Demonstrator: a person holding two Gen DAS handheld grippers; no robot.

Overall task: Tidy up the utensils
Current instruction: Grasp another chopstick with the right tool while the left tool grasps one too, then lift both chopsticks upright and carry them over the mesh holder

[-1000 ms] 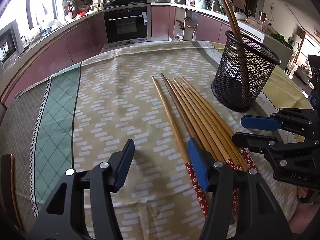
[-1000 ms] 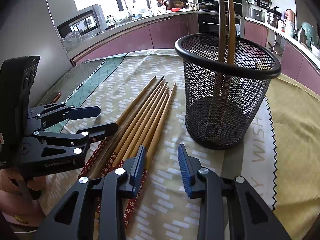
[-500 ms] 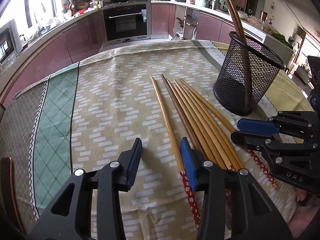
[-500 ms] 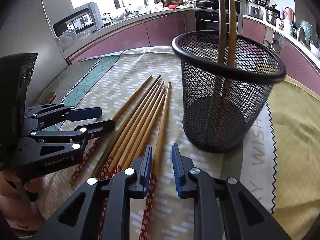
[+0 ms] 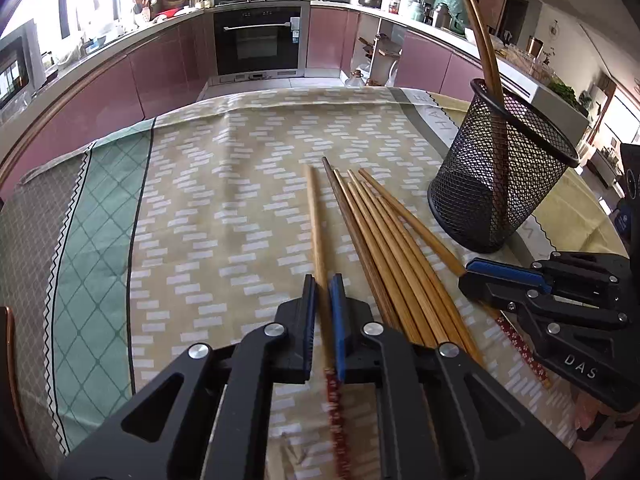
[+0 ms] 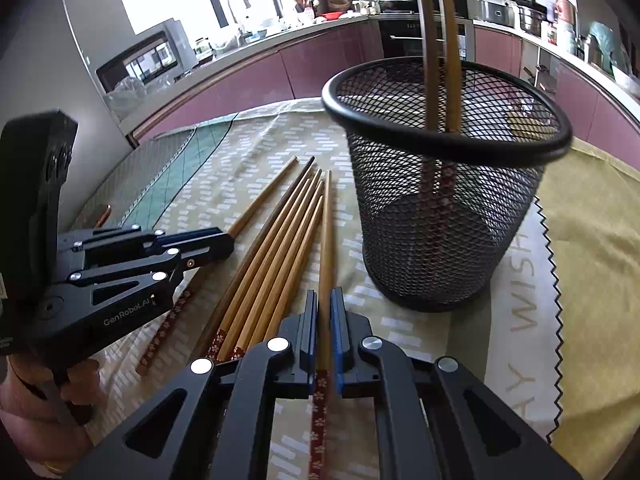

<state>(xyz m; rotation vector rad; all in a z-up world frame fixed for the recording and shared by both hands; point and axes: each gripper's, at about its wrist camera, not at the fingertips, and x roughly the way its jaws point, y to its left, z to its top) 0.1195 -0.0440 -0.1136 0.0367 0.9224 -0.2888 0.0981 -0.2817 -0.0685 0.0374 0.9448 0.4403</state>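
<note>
Kitchen with pink cabinets [image 5: 168,68] and a black oven [image 5: 258,40] behind a table under a patterned tablecloth [image 5: 224,184]. Black mesh holder [image 6: 440,208] upright on the cloth, two chopsticks [image 6: 438,60] standing inside. Row of loose chopsticks [image 5: 384,232] lying just beside it. Left gripper [image 5: 323,292] clamped shut on the leftmost chopstick [image 5: 316,216]. Right gripper [image 6: 324,308] clamped shut on the rightmost chopstick [image 6: 326,232], nearest the holder
</note>
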